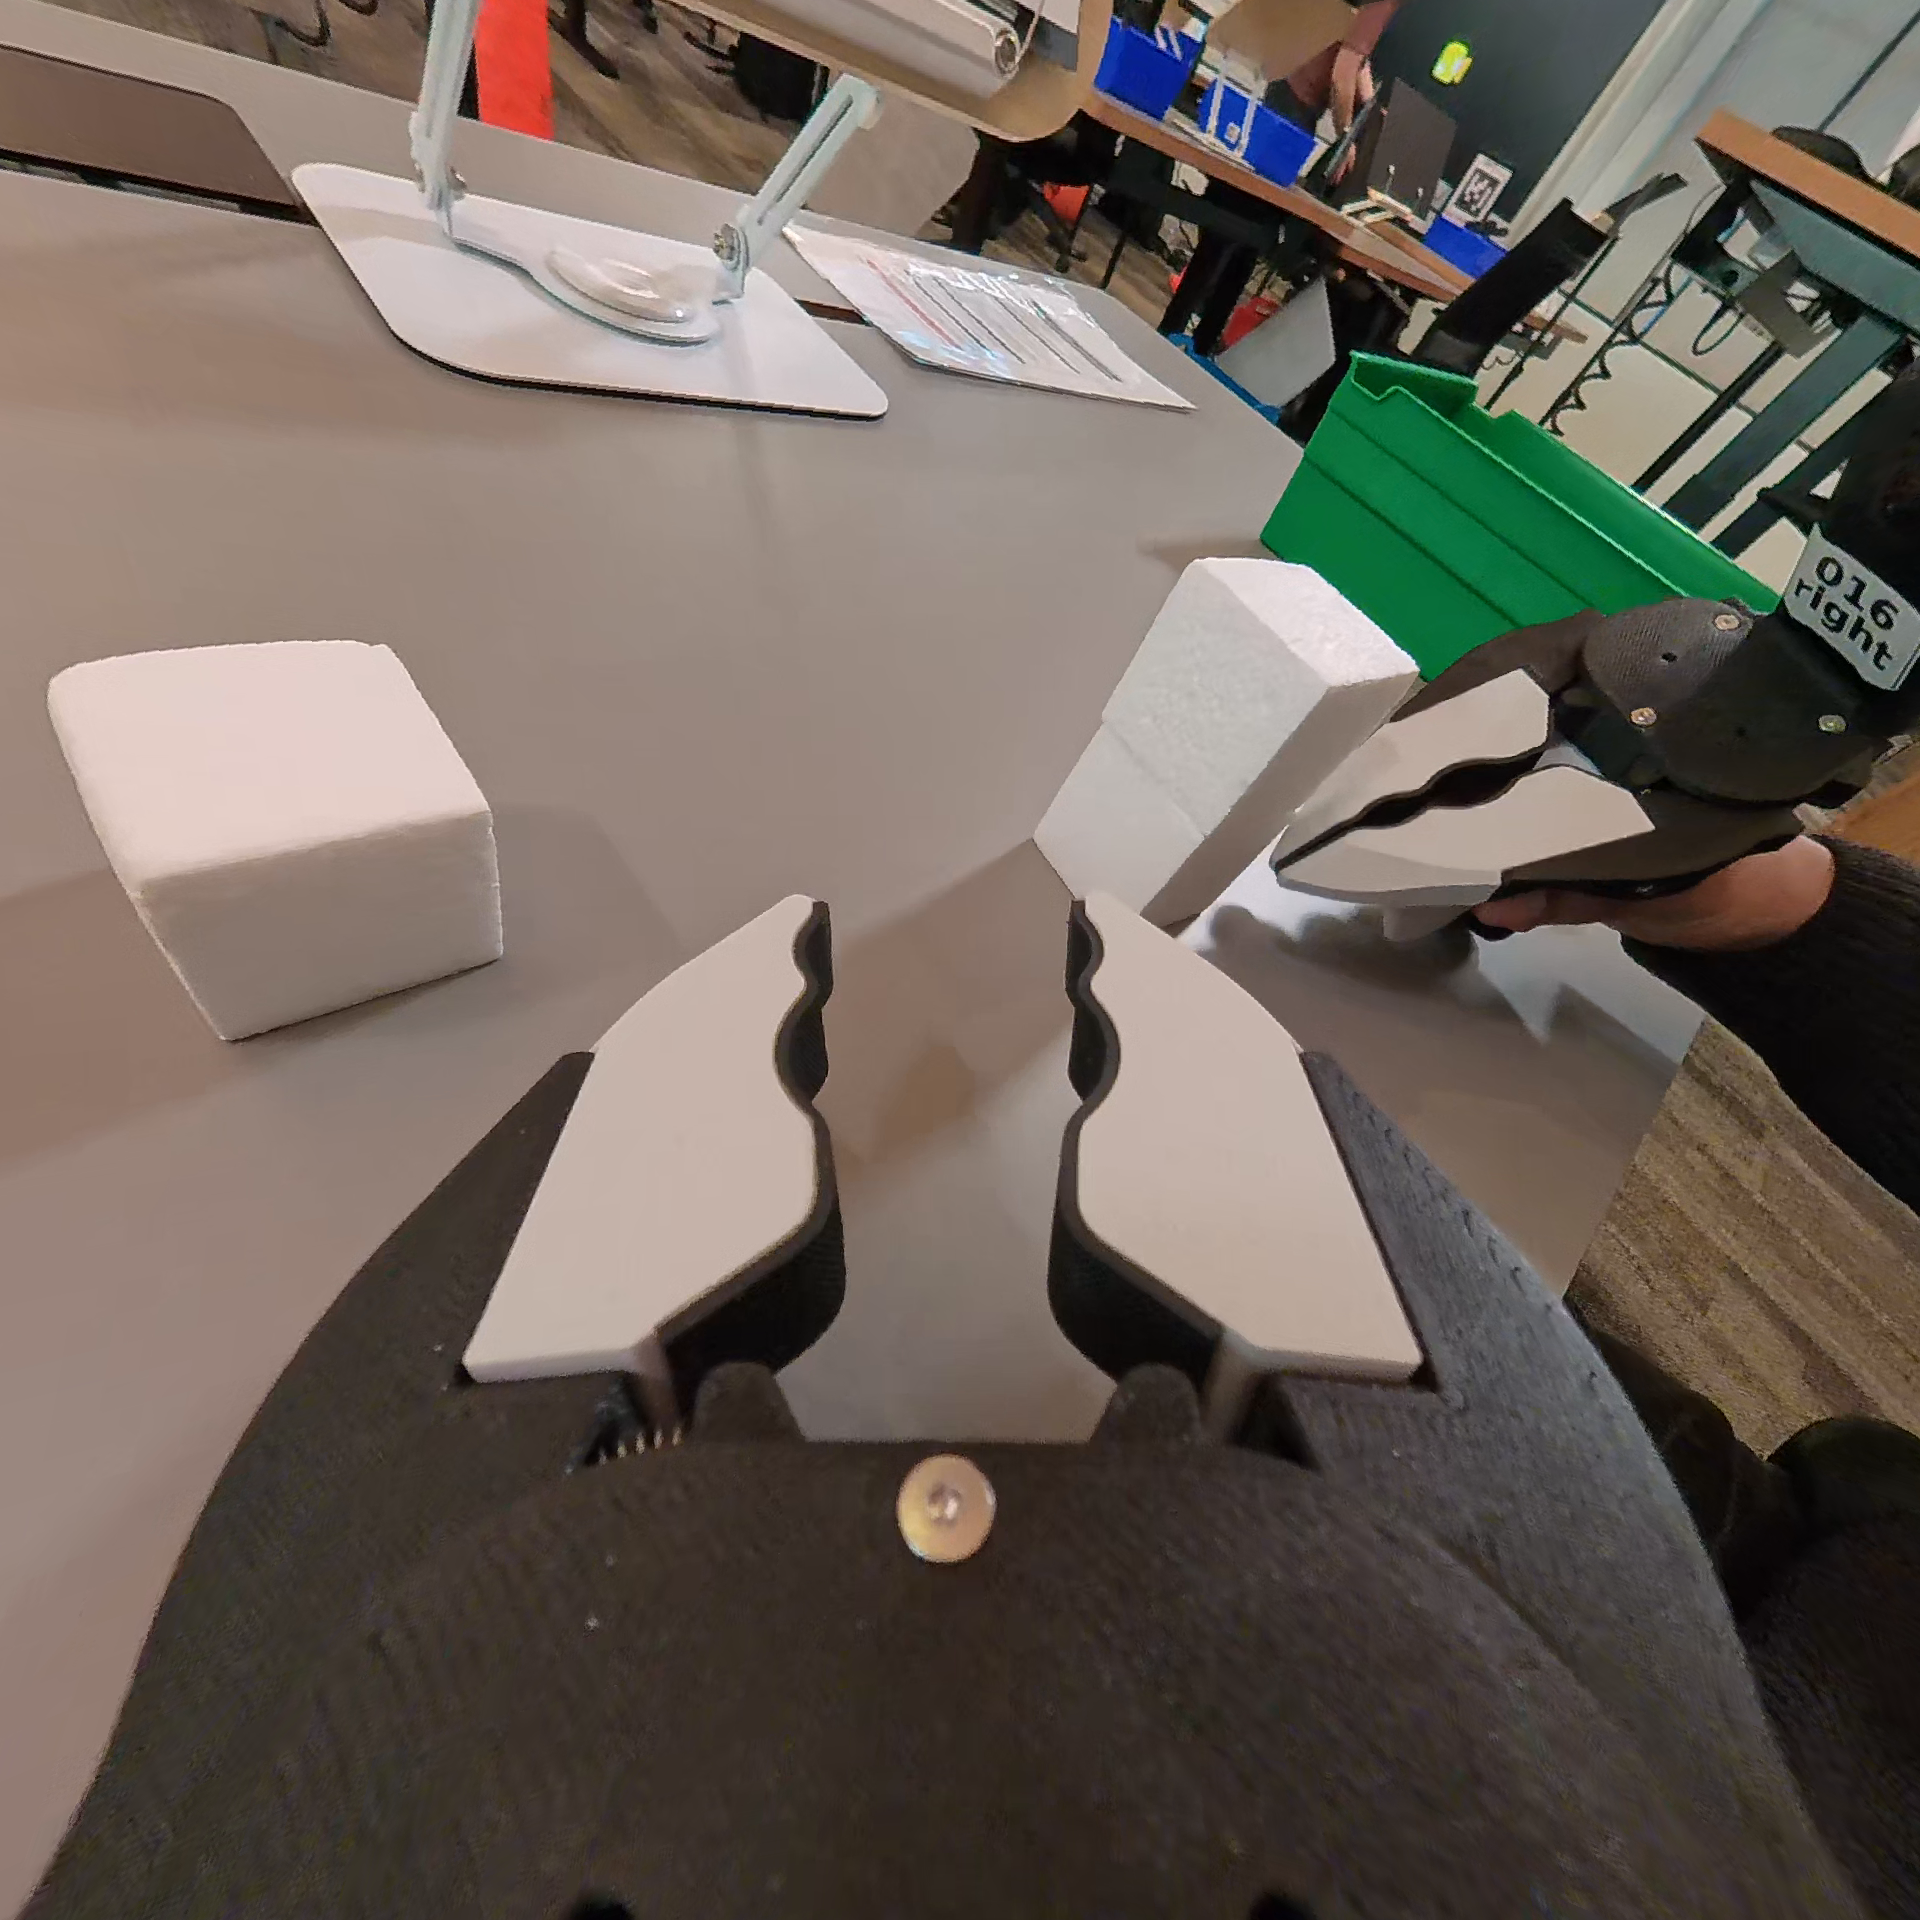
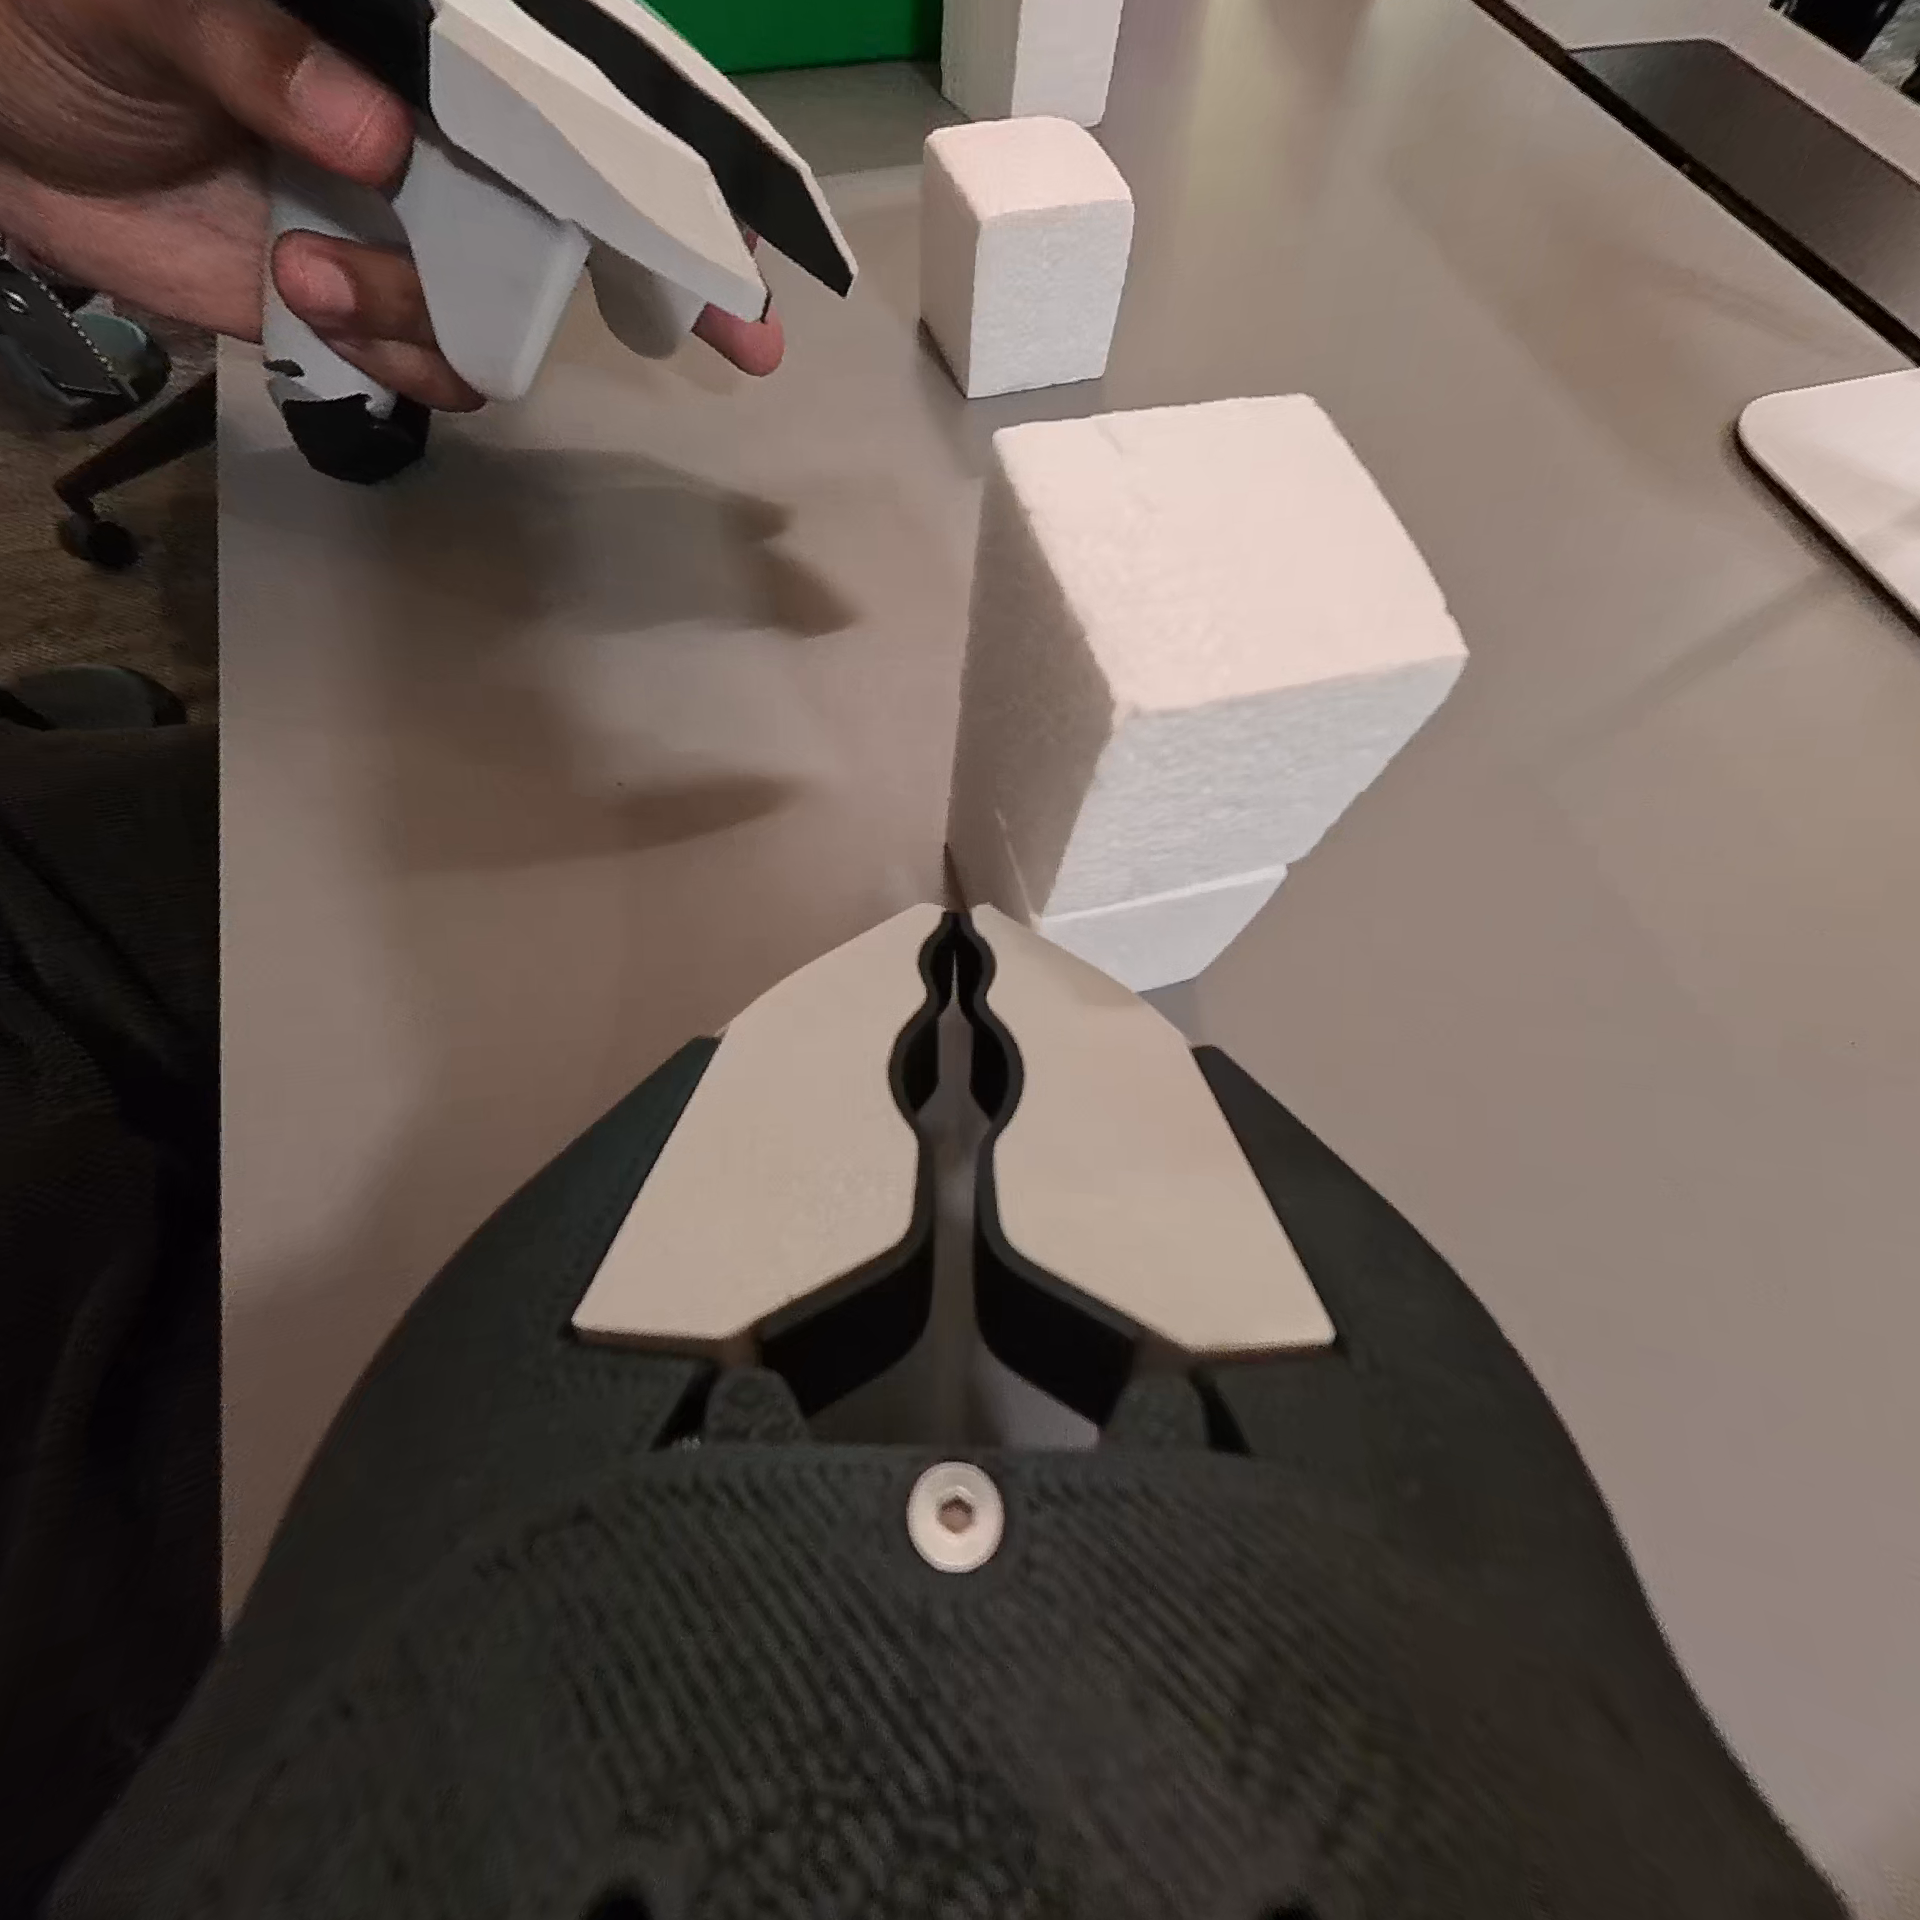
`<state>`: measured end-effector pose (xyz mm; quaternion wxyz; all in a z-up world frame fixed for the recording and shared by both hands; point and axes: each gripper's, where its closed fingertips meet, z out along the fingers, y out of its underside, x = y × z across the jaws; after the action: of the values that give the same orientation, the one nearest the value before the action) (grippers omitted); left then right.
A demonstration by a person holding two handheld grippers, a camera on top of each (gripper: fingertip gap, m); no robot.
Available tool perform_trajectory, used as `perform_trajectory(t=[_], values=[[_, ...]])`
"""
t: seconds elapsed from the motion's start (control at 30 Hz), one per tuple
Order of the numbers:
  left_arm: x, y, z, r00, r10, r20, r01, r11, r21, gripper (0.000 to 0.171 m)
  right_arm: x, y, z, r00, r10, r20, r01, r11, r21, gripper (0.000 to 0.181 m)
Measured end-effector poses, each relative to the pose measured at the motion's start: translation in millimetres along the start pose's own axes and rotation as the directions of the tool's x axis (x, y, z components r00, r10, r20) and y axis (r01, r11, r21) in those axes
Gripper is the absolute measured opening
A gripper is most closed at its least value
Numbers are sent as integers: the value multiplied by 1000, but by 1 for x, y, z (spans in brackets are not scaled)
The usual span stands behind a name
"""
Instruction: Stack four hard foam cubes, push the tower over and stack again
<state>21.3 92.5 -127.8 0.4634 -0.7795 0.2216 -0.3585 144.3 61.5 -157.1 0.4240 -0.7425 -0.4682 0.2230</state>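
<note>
Holding nothing, your right tongs (image 2: 956,920) are closed, tips pressed together, just beside the foot of a two-high stack. Whether they touch it can't be told from the right wrist view. In that stack the upper foam block (image 2: 1226,623) sits squarely enough on the lower foam block (image 2: 1164,925), though it overhangs a little at one side.

Your left tongs (image 1: 951,935) are parted and empty, hovering over the bare surface (image 1: 623,623) between the stack and a lone foam block (image 1: 270,831).

So far as things lie now, two blocks are stacked and the others stand singly on the surface.

Count from the right wrist view:
- Four foam pieces: two in the stack, a single block (image 2: 1029,260) beyond it, and a far block (image 2: 1029,52) cut off by the frame.
- Two tongs.

The left wrist view adds one green bin (image 1: 1455,520), one white stand (image 1: 582,301) and one laminated sheet (image 1: 987,312).
</note>
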Motion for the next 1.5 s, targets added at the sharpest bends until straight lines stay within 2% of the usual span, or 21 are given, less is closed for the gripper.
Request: perform_trajectory(t=[0.17,0.33,0.47,0.57,0.67,0.73,0.8,0.9,0.97,1.1,1.23,1.3,1.4,1.43,1.5], values=[[-1,0,0,1000,-2,0,2,1000,0,44,4,0,-1,1000,10,-18,-10,1000,5,0],[-1,0,0,1000,-2,2,2,1000,0,44,-10,0,-4,997,-32,67,32,999,1,0],[0,2,1,1000,-7,-8,7,1000,-10,44,-58,5,-6,941,-3,338,20,999,-47,0],[1,1,0,1000,-1,-6,1,1000,-8,43,-92,-1,-2,895,-39,444,72,996,-57,1],[-3,-1,-4,1000,10,18,-10,1000,3,42,-118,-29,-4,875,-91,476,109,994,-9,14],[-11,-3,-10,998,16,53,-17,1000,21,42,-123,-65,-12,877,-120,466,99,993,69,26],[-21,-6,-17,996,4,93,-8,999,47,41,-110,-106,-19,903,-161,397,106,982,156,37],[-36,-12,-30,986,-32,167,16,996,93,48,-57,-164,-12,950,-263,167,221,947,234,38],[-41,-16,-38,978,-16,207,-8,993,114,51,-22,-188,10,932,-357,60,342,922,181,35],[-47,-15,-47,973,-26,229,-2,992,123,53,16,-200,84,919,-360,161,366,931,-9,46],[-50,-9,-53,974,-54,222,29,993,117,53,26,-173,149,908,-304,290,374,900,-226,60],[-52,-7,-57,971,-27,240,2,994,105,52,28,-154,170,898,-299,324,402,857,-324,65],[-59,-5,-60,955,48,292,-71,995,70,52,22,-133,189,889,-274,366,417,815,-402,71],[-60,-5,-61,954,56,295,-80,994,69,52,21,-128,194,890,-267,371,418,802,-426,70],[-62,-8,-62,953,50,300,-78,994,81,52,25,-122,200,895,-274,351,421,779,-465,55]])
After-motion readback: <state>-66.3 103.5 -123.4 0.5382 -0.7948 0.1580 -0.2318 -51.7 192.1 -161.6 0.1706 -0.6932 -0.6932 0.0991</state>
